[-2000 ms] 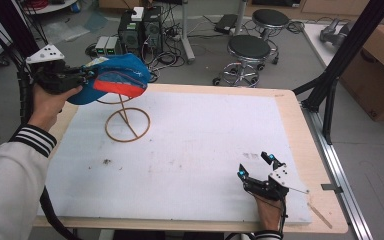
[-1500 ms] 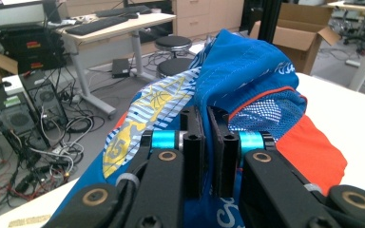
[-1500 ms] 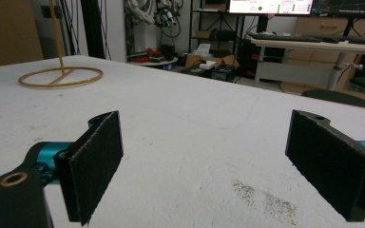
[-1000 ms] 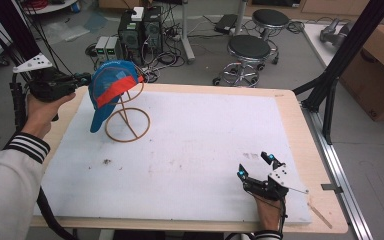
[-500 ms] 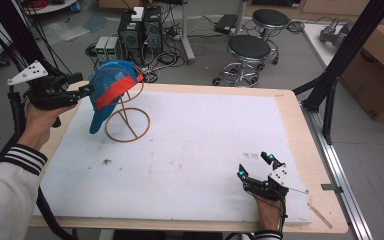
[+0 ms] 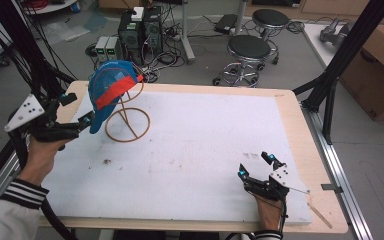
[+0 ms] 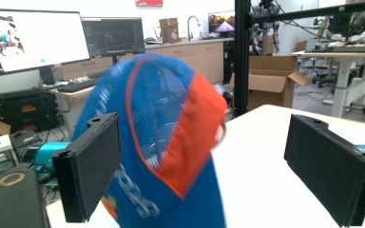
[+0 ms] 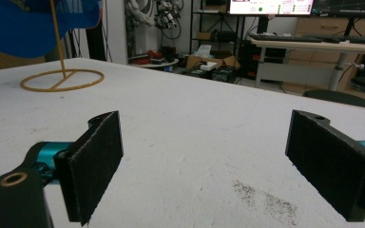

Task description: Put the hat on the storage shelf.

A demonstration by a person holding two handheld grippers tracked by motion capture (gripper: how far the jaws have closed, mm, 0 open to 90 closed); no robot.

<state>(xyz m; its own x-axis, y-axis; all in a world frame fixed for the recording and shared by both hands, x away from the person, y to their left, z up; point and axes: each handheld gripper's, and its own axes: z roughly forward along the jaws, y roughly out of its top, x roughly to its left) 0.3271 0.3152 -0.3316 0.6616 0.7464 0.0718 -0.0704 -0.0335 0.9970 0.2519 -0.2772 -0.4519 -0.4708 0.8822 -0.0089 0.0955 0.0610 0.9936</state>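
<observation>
L tool (image 6: 80, 111) just opened, off cap (image 6: 109, 90).

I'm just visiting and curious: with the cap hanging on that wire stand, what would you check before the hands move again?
1. Cap resting on the wire stand: ok, it hangs there on its own.
2. Left gripper let go: ok, its jaws have just been opening and the pads stand apart, pressing on nothing.
3. Left gripper clear of the cap: not ok, the cap's brim sits close in front of the jaws in the left gripper view.
4. Stand upright on the white mat: ok, ring base flat.
5. Right gripper free: ok, open and holding nothing.
6. Cap seated securely: cannot tell.
</observation>
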